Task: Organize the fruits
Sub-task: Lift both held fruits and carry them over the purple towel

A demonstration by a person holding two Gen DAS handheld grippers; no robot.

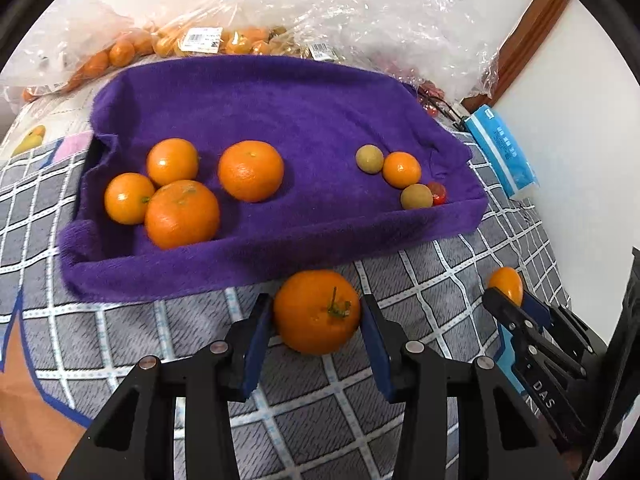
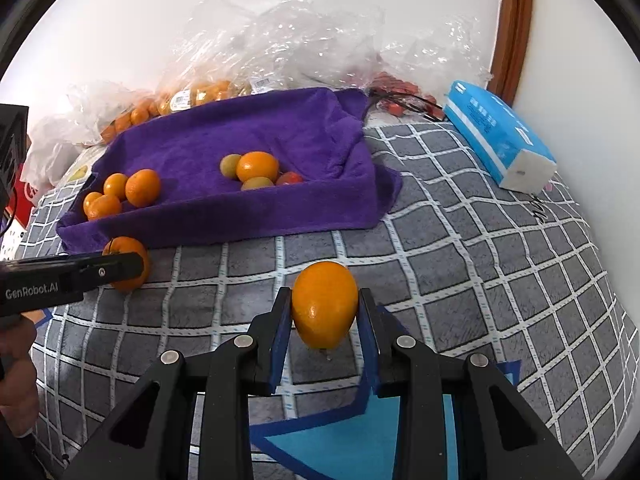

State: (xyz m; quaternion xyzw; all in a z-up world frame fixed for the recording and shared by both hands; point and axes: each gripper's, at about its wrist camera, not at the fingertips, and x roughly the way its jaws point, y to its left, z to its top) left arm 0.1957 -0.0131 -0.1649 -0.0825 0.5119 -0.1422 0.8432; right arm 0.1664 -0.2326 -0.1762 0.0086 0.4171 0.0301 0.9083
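Observation:
My left gripper (image 1: 317, 312) is shut on a large orange (image 1: 317, 312) with a green stem, just in front of the purple towel-lined tray (image 1: 280, 112). My right gripper (image 2: 324, 308) is shut on a small oval orange fruit (image 2: 324, 304) and holds it above the checked cloth; it also shows in the left wrist view (image 1: 505, 285). In the tray, several oranges (image 1: 180, 212) lie at the left, and a small orange (image 1: 401, 169), two yellow-green fruits (image 1: 369, 159) and a red tomato (image 1: 437, 193) lie at the right.
Clear plastic bags of oranges (image 1: 132, 46) and red fruits (image 2: 394, 86) lie behind the tray by the wall. A blue tissue pack (image 2: 500, 136) lies at the right. The grey checked cloth (image 2: 460, 260) covers the surface. A wooden door frame (image 2: 516, 28) stands at the back right.

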